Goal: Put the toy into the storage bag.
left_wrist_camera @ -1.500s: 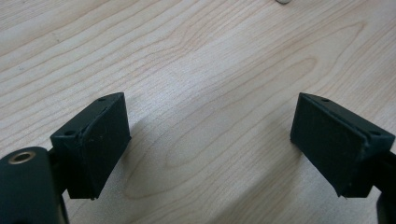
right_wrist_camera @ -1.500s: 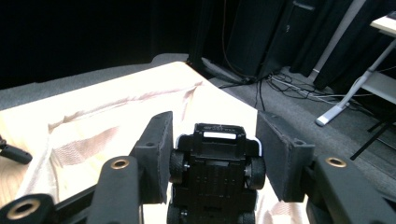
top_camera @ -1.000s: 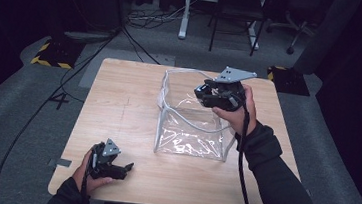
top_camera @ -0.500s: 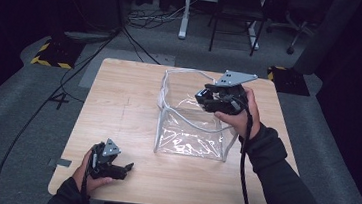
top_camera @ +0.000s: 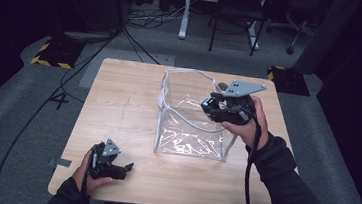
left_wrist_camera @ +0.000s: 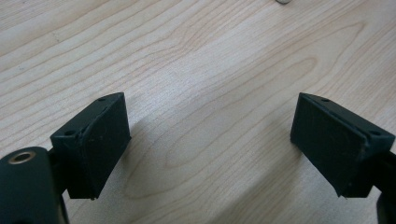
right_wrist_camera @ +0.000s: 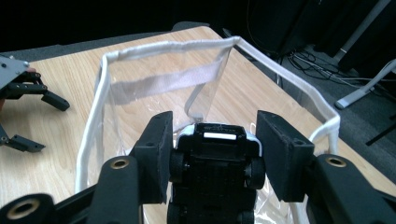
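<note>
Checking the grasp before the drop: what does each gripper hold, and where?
Right gripper clamps a toy car across its wheeled sides, underside showing. Left gripper holds nothing.

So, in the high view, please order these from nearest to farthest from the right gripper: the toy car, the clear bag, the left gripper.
1. Toy car: between the right gripper's jaws, wheels against the pads.
2. Clear bag: directly under that gripper, mid-table, its white rim open.
3. Left gripper: farthest, at the table's near left edge, jaws apart and empty.

open bag mouth beneath toy car
</note>
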`<state>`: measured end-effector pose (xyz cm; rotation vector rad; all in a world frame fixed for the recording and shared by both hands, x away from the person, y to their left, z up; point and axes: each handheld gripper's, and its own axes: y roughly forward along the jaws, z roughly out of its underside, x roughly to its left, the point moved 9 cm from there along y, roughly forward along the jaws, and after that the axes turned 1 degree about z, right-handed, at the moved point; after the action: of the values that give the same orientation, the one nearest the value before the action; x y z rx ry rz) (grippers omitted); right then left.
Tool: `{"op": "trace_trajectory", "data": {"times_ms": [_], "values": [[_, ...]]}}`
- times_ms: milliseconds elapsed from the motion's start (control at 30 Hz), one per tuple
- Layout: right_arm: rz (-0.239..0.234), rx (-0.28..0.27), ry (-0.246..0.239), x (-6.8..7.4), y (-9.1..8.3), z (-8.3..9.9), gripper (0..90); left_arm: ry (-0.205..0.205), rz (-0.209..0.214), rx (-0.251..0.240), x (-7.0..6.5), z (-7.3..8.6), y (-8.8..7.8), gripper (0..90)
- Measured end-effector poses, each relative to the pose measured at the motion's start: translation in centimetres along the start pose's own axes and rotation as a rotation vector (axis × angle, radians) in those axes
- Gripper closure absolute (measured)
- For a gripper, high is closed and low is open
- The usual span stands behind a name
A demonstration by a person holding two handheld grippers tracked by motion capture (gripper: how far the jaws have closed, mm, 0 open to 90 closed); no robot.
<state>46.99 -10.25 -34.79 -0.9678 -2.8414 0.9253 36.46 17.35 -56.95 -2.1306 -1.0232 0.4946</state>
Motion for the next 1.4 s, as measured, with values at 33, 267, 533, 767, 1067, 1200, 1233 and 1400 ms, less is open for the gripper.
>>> {"op": "trace_trajectory", "data": {"times_ms": [33, 267, 533, 767, 1067, 1200, 1233, 1400], "values": [[0.005, 0.003, 0.001, 0.0, 0.0, 0.2, 48.3, 0.0, 0.0, 0.0, 0.0, 0.0, 0.0, 12.2], [0.002, 0.001, 0.019, -0.1, -0.3, 1.2, 48.3, 0.0, 0.0, 0.001, 0.0, 0.0, 0.0, 12.2], [0.007, 0.011, 0.026, -0.2, -0.1, 2.5, 48.3, 0.0, 0.0, 0.0, 0.0, 0.0, 0.0, 12.2], [0.001, 0.015, 0.034, 0.0, -0.4, 3.3, 48.3, 0.0, 0.0, 0.001, 0.0, 0.0, 0.0, 12.2], [0.008, 0.027, 0.047, 0.0, -0.8, 4.2, 48.3, 0.0, 0.0, 0.001, 0.0, 0.0, 0.0, 12.2], [0.01, 0.033, 0.054, -0.1, -0.9, 4.6, 48.2, 0.0, 0.0, 0.001, 0.0, 0.0, 0.0, 12.2], [0.006, 0.031, 0.064, 0.0, -0.9, 4.7, 48.2, 0.0, 0.0, 0.0, 0.0, 0.0, 0.0, 12.2], [0.003, 0.04, 0.062, 0.0, -0.8, 5.1, 48.2, 0.0, 0.0, 0.001, 0.0, 0.0, 0.0, 12.1]]}}
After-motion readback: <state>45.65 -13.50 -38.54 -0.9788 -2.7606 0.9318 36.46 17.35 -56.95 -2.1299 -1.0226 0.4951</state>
